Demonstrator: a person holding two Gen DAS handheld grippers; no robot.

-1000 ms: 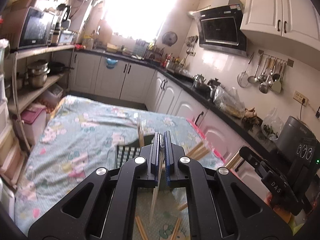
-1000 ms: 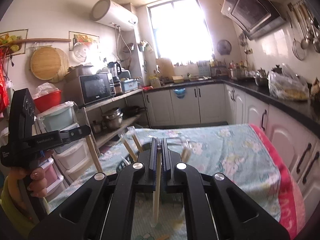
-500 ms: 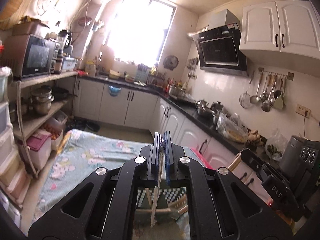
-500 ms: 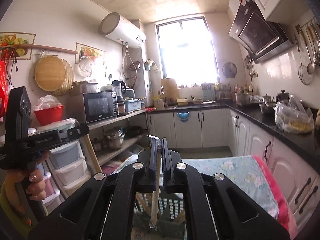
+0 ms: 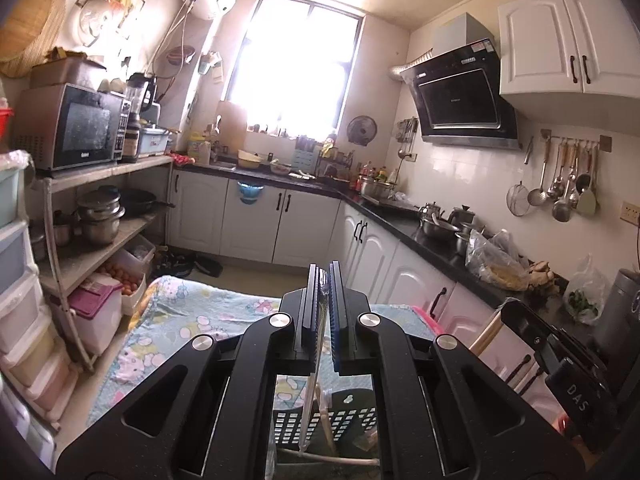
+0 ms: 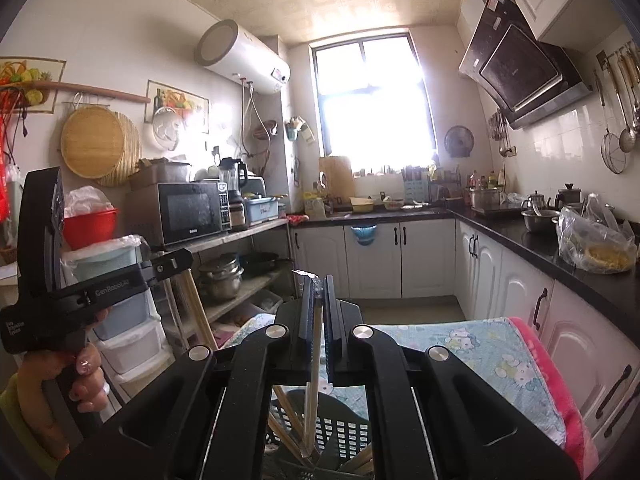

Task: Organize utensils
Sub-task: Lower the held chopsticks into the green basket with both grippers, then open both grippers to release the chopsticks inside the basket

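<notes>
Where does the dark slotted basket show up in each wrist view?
Left wrist: the dark slotted basket sits at bottom centre, seen through the frame of the left hand-held gripper.
Right wrist: the basket is again at bottom centre, below the right hand-held gripper.
Shared landmark: the microwave on the shelf.

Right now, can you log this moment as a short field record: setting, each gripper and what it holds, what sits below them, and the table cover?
setting: home kitchen, bright window at the back
left gripper: shut on a wrapped chopstick that hangs down from the jaws
right gripper: shut on a second chopstick, also hanging down
below the grippers: dark slotted basket with more chopsticks leaning in it
table cover: pale blue cartoon-print cloth, pink edging on the counter side
person: one hand on the left gripper's handle, seen from the right wrist view
</notes>
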